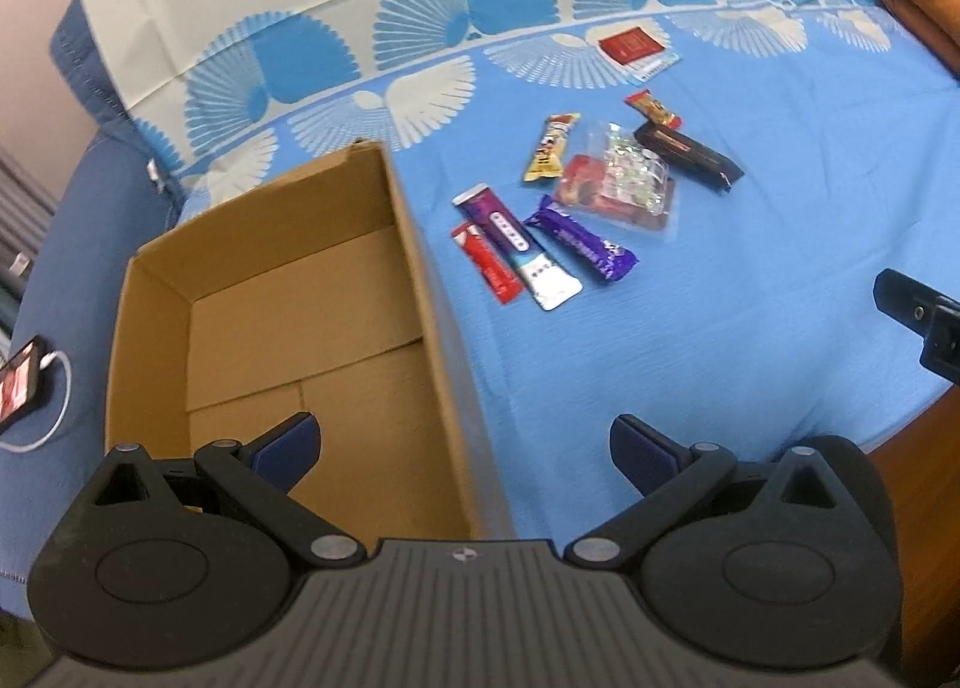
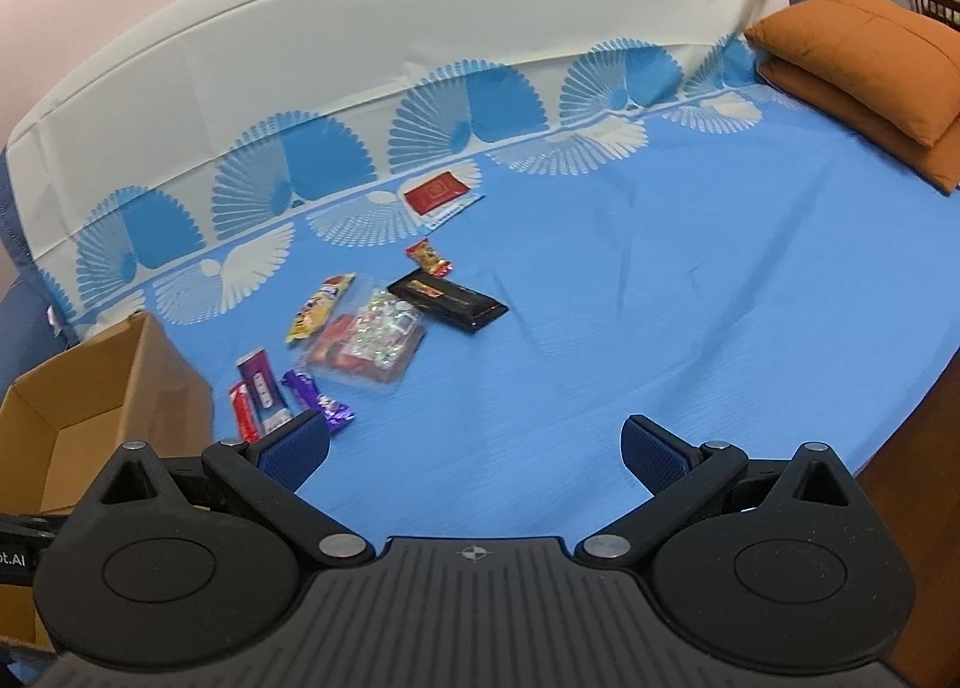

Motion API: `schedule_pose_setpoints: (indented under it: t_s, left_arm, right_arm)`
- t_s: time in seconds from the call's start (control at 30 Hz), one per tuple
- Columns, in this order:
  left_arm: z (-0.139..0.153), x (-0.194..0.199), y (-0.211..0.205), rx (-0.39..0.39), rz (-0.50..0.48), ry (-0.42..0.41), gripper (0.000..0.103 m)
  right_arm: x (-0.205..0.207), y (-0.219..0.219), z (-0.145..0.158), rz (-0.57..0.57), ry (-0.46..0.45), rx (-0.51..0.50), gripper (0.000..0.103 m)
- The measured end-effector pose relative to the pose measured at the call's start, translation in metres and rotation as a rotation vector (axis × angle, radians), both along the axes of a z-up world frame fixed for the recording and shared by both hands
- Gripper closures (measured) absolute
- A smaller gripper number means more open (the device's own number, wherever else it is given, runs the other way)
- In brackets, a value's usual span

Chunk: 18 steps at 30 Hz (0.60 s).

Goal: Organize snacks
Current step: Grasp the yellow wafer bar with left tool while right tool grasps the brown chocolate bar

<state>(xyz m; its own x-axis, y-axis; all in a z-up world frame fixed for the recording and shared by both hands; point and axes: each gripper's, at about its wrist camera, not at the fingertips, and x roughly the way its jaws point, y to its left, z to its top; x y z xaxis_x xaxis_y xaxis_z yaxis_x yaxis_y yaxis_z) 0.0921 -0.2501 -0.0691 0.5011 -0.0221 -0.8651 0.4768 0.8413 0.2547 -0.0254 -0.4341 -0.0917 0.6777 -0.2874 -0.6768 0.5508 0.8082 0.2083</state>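
Note:
An open, empty cardboard box [image 1: 288,292] sits on the blue bedsheet; its corner also shows in the right wrist view [image 2: 108,388]. Right of it lie several snacks: a purple-and-white stick [image 1: 516,244], a red stick [image 1: 486,262], a purple bar [image 1: 579,238], a yellow bar [image 1: 549,148], a clear bag of candies [image 1: 624,184], a black bar [image 1: 687,154] and a small red candy [image 1: 653,109]. My left gripper [image 1: 465,448] is open and empty over the box's near right wall. My right gripper [image 2: 477,451] is open and empty, right of the snacks [image 2: 366,340].
A red packet [image 1: 630,43] lies farther back near the patterned border. Orange pillows [image 2: 870,70] sit at the far right. A phone on a white cable [image 1: 24,382] lies left of the box. The bed's wooden edge [image 2: 912,478] runs along the right.

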Motion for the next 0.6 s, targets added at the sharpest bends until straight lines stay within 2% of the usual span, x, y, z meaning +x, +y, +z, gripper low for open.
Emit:
schedule_pose_setpoints:
  t_s: [0.23,0.33,0.43,0.6]
  left_arm:
    - [-0.021,0.035,-0.03,0.01,-0.026,0.078,0.0]
    - [-0.03,0.069,-0.047,-0.019,-0.028,0.068,0.0]
    - [-0.045,0.11,-0.07,-0.002,-0.046,0.047,0.0]
    - [-0.075,0.186,-0.11,-0.024,-0.056,0.091,0.0]
  right_arm:
    - [0.019,-0.024,-0.014,0.004,0.011,-0.013,0.0]
    - [0.043,-0.038,-0.023,0.038,-0.003,-0.08,0.0]
    - [0.073,-0.057,-0.036,0.074,0.0,-0.117,0.0]
    - [0.138,-0.085,-0.061,0.153,0.031,-0.139,0.0]
